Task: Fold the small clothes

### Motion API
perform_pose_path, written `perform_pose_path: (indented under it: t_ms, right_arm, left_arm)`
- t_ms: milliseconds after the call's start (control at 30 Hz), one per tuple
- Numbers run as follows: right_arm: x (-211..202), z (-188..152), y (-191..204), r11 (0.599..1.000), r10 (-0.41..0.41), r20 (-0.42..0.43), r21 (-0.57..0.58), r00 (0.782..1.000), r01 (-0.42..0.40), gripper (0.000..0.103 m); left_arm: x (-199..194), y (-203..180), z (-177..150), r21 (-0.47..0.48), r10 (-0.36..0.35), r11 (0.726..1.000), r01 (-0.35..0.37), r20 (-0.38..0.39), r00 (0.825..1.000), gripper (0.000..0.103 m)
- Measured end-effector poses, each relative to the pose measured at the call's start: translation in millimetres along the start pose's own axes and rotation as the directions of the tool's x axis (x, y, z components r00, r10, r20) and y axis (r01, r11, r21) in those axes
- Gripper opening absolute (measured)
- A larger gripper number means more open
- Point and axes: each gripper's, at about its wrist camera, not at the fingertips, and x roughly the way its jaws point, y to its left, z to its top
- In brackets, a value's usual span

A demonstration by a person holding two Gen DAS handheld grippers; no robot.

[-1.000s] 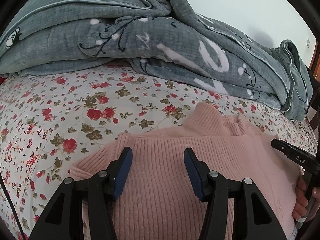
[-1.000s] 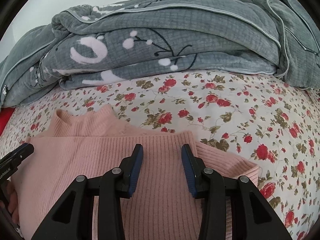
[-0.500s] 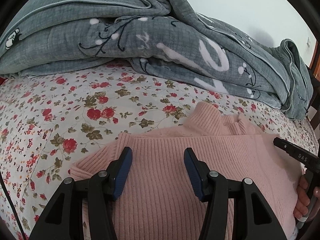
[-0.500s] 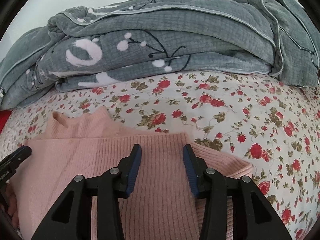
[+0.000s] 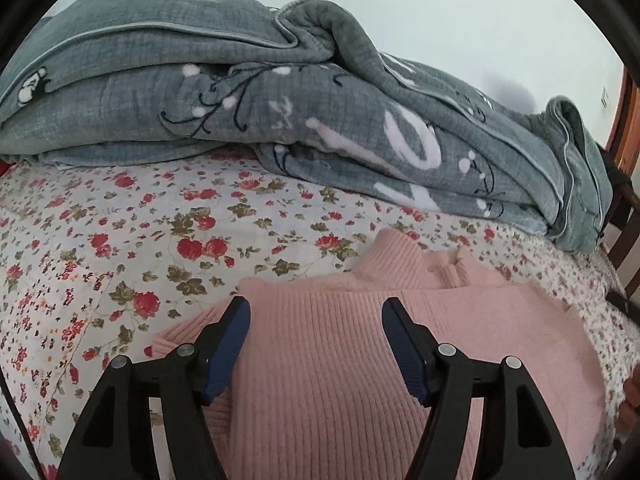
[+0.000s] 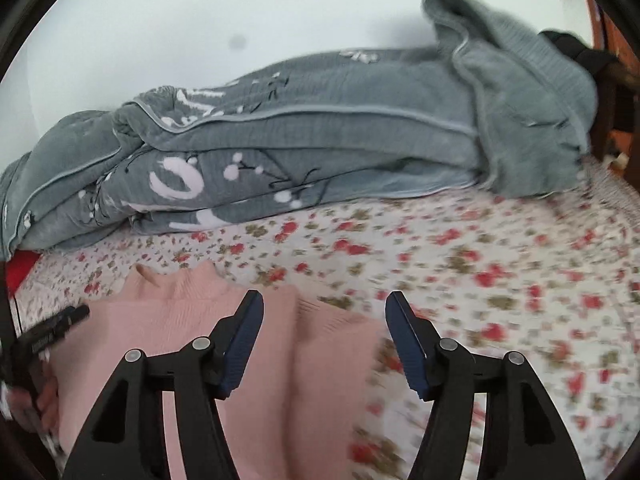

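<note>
Pink ribbed sweater (image 5: 360, 360) flat on floral bedsheet (image 5: 120, 248), lower centre of frame, sleeves folded inward. My left claw (image 5: 316, 344) spreading, nothing gripped; sweater lies beneath. Right claw (image 6: 324, 340) also spreading, empty, over sweater's edge. Guess: releasing fold. Grey quilt (image 5: 240, 92) piled upper frame.

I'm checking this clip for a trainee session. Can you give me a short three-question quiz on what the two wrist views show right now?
1. True or false: the pink sweater lies on the flowered bedsheet.
2. What is heaped along the far side of the bed?
A. a grey blanket
B. a stack of towels
C. a row of pillows
3. Fill in: the right gripper pinches ____ between its blue pads.

Key
1. True.
2. A.
3. Nothing; its jaws are opening above the sweater's edge. The left gripper is opening too, with no cloth pinched.
</note>
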Motion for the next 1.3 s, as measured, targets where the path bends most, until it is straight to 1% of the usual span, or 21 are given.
perform_pose_path:
  t_ms: [133,200,233,300,333,400,467,533,633,733,833,933,1033,1100,1133,1200,1233,1300]
  right_arm:
    - [-22.8,-15.3,-16.8,0.999,-0.042,-0.032,-0.026,0.999,0.042,0.063]
    - [-28.3,-24.2,-27.0,0.999,-0.038,-0.051,0.007,0.998,0.039,0.063]
    - [-29.0,-28.1,-30.4,1.000,-0.014,-0.065,0.027,0.998,0.015,0.063]
    - [-26.1,-33.8,-34.4,0.993,0.089,-0.109,0.084,0.990,-0.080,0.063]
    - [-23.3,-36.3,-34.9,0.986,0.139,-0.129,0.110,0.982,-0.125,0.063]
    - [-15.4,-43.3,-31.9,0.966,0.231,-0.163,0.154,0.959,-0.206,0.063]
    - [-6.8,-51.0,-23.5,0.954,0.274,-0.180,0.176,0.945,-0.243,0.063]
    - [1.8,-58.0,-14.2,0.949,0.291,-0.193,0.182,0.937,-0.257,0.064]
    - [16.1,-68.5,-2.9,0.963,0.247,-0.222,0.165,0.943,-0.214,0.065]
    - [19.8,-71.8,-2.7,0.960,0.257,-0.226,0.168,0.940,-0.223,0.066]
    - [26.7,-67.9,-5.3,0.959,0.266,-0.253,0.169,0.930,-0.228,0.066]
    - [30.6,-64.8,-12.9,0.947,0.295,-0.256,0.207,0.920,-0.246,0.066]
    - [32.4,-64.2,-18.6,0.941,0.307,-0.253,0.223,0.917,-0.254,0.066]
    - [37.7,-61.6,-15.8,0.943,0.303,-0.262,0.221,0.916,-0.249,0.066]
    - [40.9,-59.2,-13.3,0.944,0.304,-0.270,0.214,0.913,-0.251,0.067]
    - [50.7,-54.3,-8.6,0.942,0.316,-0.290,0.210,0.903,-0.262,0.069]
    - [55.0,-53.2,-7.2,0.943,0.314,-0.295,0.210,0.903,-0.259,0.069]
    - [60.9,-52.2,-5.2,0.947,0.303,-0.288,0.200,0.909,-0.252,0.064]
  left_arm:
    - [-23.4,2.2,4.5,-0.013,-0.005,1.000,0.005,0.057,0.998,0.068]
    - [-36.4,3.7,2.4,-0.015,-0.025,1.000,0.026,0.051,0.998,0.070]
    - [-45.4,4.3,-1.7,-0.003,-0.033,0.999,0.033,0.041,0.999,0.071]
    - [-62.0,8.1,-12.7,0.012,-0.031,0.999,0.031,0.026,0.999,0.071]
    - [-68.8,12.4,-17.6,0.006,-0.031,0.999,0.031,0.017,0.999,0.071]
    - [-82.5,23.0,-28.0,-0.018,-0.055,0.998,0.055,0.002,0.998,0.073]
    - [-91.8,35.8,-40.1,-0.064,-0.087,0.994,0.085,-0.024,0.996,0.075]
    - [-88.2,42.0,-48.6,-0.088,-0.098,0.992,0.091,-0.077,0.992,0.075]
    - [-72.7,51.7,-59.2,-0.136,-0.101,0.987,0.082,-0.139,0.985,0.075]
    - [-52.2,58.8,-67.0,-0.187,-0.141,0.977,0.104,-0.191,0.971,0.075]
    - [-44.7,58.5,-66.3,-0.199,-0.144,0.974,0.108,-0.175,0.974,0.075]
    - [-37.5,57.7,-60.8,-0.196,-0.151,0.974,0.113,-0.188,0.971,0.074]
    - [-28.6,58.8,-54.6,-0.215,-0.172,0.968,0.130,-0.187,0.967,0.073]
    - [-20.7,59.2,-50.0,-0.239,-0.191,0.960,0.143,-0.195,0.962,0.065]
    - [-18.8,60.4,-48.6,-0.253,-0.200,0.956,0.147,-0.200,0.959,0.063]
    - [-12.3,64.0,-45.3,-0.293,-0.220,0.944,0.153,-0.212,0.952,0.051]
    - [-10.5,66.5,-44.9,-0.310,-0.234,0.937,0.161,-0.213,0.949,0.047]
    - [-6.2,72.2,-45.4,-0.360,-0.279,0.913,0.190,-0.213,0.936,0.032]
